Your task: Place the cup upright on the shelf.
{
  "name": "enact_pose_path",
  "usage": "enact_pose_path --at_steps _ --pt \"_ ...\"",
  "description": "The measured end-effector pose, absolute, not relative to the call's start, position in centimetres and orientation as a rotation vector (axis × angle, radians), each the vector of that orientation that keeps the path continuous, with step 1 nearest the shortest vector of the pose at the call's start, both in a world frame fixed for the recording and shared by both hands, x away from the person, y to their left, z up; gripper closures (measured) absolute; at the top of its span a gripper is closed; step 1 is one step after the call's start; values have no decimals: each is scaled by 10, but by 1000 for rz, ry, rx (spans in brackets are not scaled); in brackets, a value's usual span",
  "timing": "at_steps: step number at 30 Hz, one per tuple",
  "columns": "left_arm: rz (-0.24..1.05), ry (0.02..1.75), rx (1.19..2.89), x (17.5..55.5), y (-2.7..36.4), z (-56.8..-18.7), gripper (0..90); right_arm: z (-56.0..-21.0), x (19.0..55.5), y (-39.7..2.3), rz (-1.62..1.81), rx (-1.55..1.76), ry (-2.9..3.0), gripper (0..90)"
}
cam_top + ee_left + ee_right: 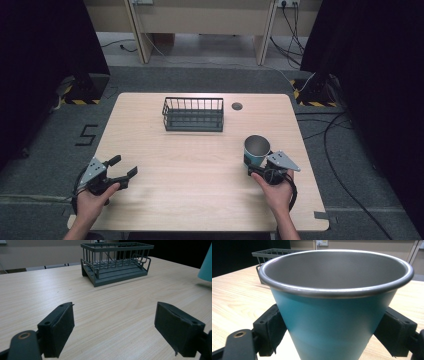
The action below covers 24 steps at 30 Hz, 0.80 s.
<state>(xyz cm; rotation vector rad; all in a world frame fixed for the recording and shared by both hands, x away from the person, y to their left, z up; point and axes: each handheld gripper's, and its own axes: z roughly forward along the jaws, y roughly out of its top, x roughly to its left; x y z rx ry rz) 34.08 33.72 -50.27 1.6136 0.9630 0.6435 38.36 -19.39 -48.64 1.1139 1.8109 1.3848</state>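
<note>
Right tool (256, 169) clamps one teal cup (256, 150); one basket (193, 114) beyond.

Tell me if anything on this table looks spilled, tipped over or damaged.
Nothing stands out. The teal cup stands upright between the right gripper jaws, and its inside looks dry. The wire basket sits level near the table's far edge. The left gripper is open over bare wood.

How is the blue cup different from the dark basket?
The cup is teal with a solid round wall and a metal rim; the basket is dark grey, boxy and made of open wire bars. The cup stands near the table's right side between the right gripper's jaws, which press its sides; the basket sits untouched towards the far edge. Both are upright, open-topped and look empty.
</note>
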Motion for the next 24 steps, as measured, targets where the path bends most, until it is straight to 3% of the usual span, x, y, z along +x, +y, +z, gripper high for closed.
enact_pose_path --at_steps 24 --pt "652 961 1613 341 338 -503 157 -469 397 -175 1407 1063 1805 184"
